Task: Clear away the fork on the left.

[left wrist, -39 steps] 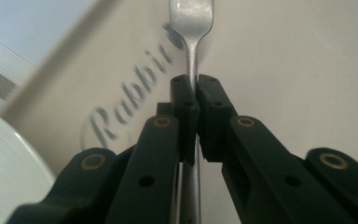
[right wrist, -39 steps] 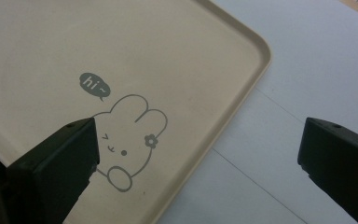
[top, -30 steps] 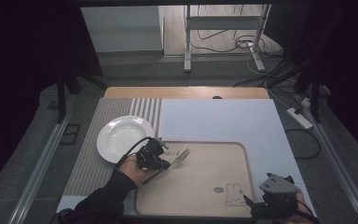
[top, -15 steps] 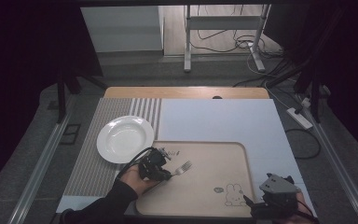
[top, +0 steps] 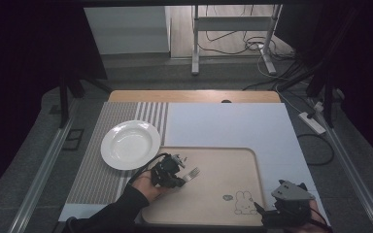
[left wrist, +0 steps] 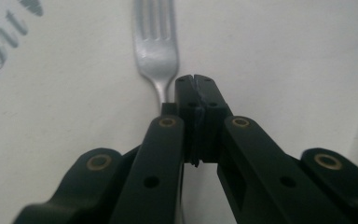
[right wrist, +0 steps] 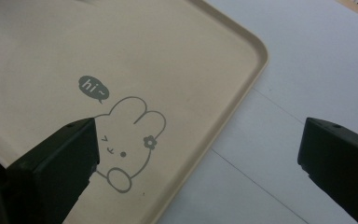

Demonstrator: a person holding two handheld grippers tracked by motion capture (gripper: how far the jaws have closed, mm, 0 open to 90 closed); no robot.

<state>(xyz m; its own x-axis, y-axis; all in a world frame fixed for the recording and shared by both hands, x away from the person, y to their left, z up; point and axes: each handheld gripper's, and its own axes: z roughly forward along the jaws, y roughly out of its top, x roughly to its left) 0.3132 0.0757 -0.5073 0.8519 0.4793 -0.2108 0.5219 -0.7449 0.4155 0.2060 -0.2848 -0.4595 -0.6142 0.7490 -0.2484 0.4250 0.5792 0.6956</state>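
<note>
Beige plastic tray (top: 233, 160) with a printed rabbit lies on the counter; from above, the left gripper (top: 178, 180) rests on it with a silver metal fork (top: 192, 173) poking out ahead of its jaws, a round white plate (top: 130, 144) behind them. In the left gripper view those jaws have just been closing and are clenched on the fork's (left wrist: 154, 51) handle, low over the tray, probably to lift it. In the right gripper view the right gripper (right wrist: 200, 154) idles, jaws released over the tray's (right wrist: 242, 65) corner.

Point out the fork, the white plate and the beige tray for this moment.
fork (left wrist: 156, 51), left gripper view, base of the tines.
white plate (top: 130, 144), high view, centre of its bowl.
beige tray (top: 223, 170), high view, bare floor of the tray.
</note>
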